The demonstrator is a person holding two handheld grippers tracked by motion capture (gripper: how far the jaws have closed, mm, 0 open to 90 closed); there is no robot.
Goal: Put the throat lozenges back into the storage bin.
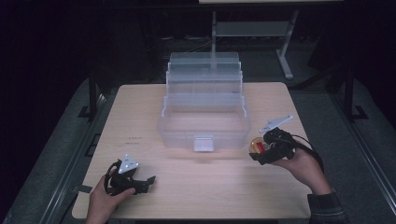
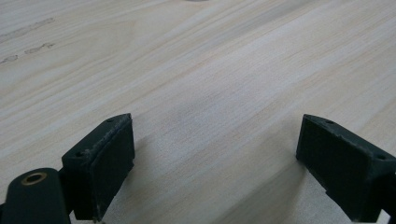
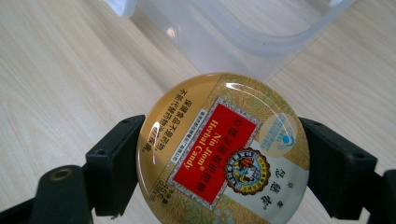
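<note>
at the near left of the pale wooden table [image 1: 154, 112], the left gripper [image 1: 140, 183] rests low in the person's hand, its jaws spread wide with nothing between them; in the left gripper view the matte black rubber pads [image 2: 105, 161] frame only bare, finely grained wood. at the middle, towards the far side, stands a clear plastic storage box [image 1: 204, 126], rectangular with rounded corners and a small latch tab on its near wall, its hinged lid and tiered trays folded back and up behind it. the walls are cloudy and smooth, and the main compartment looks vacant. at the near right, just beside the box's near right corner, the right gripper [image 1: 256, 150] is clamped on a round candy tin [image 3: 223, 150], a flat glossy disc in gold with a red label panel, pinched across its rim by the two black jaws. the tin is lifted clear of the wood and close to the box's rim. the step in hand seems to be carrying the tin to the box; next it likely needs raising over the near wall, lowering inside, then release.
</note>
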